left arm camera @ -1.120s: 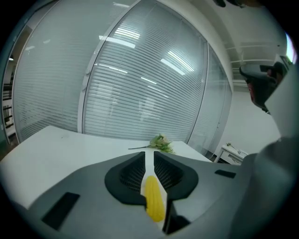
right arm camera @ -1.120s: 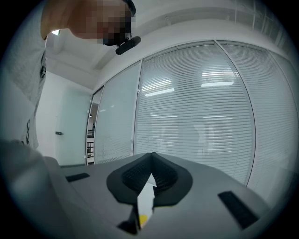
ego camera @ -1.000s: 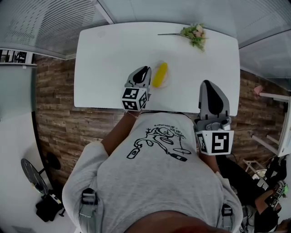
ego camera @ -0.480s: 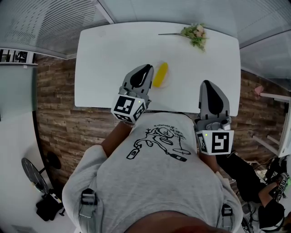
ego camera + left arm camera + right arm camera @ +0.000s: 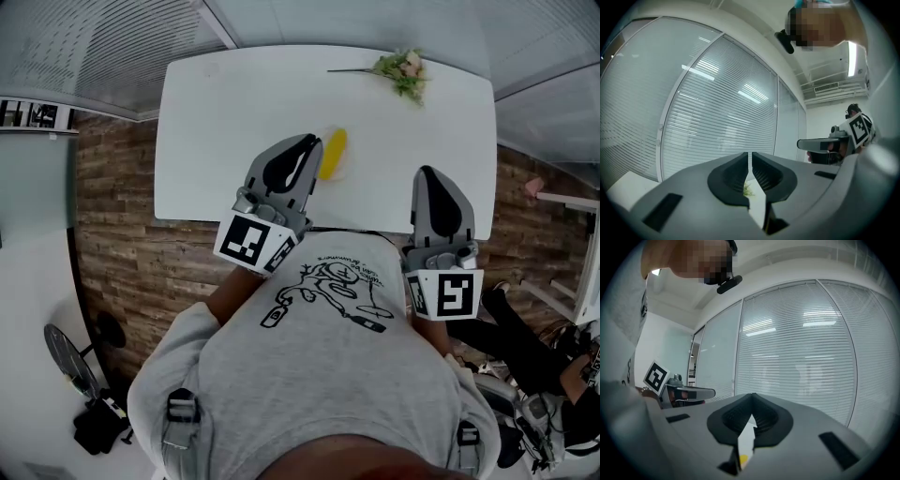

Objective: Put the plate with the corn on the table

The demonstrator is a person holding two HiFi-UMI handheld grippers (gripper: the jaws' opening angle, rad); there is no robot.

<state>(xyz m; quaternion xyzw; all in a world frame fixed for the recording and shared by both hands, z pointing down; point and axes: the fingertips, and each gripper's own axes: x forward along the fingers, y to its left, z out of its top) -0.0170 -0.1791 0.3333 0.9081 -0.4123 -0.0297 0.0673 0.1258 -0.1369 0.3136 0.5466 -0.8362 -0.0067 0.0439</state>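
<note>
A yellow corn cob [image 5: 333, 153] lies on a pale plate [image 5: 343, 170] on the white table [image 5: 216, 122], a little toward its near edge. My left gripper [image 5: 302, 141] hovers above the table just left of the corn, hiding the plate's left side. Its jaws are shut with nothing between them [image 5: 750, 157]. My right gripper [image 5: 427, 172] is at the table's near right edge, apart from the plate and shut on nothing [image 5: 752, 399]. A bit of the yellow corn [image 5: 740, 458] shows through the gap below its jaws.
A sprig of flowers [image 5: 401, 70] lies at the table's far right. Window blinds [image 5: 717, 108] run behind the table. Wooden flooring [image 5: 122, 234] surrounds it, and another person [image 5: 553, 375] is at the lower right.
My left gripper has risen from beside the plate and looks larger, nearer the head camera. The corn and plate stay on the table. The right gripper has not moved.
</note>
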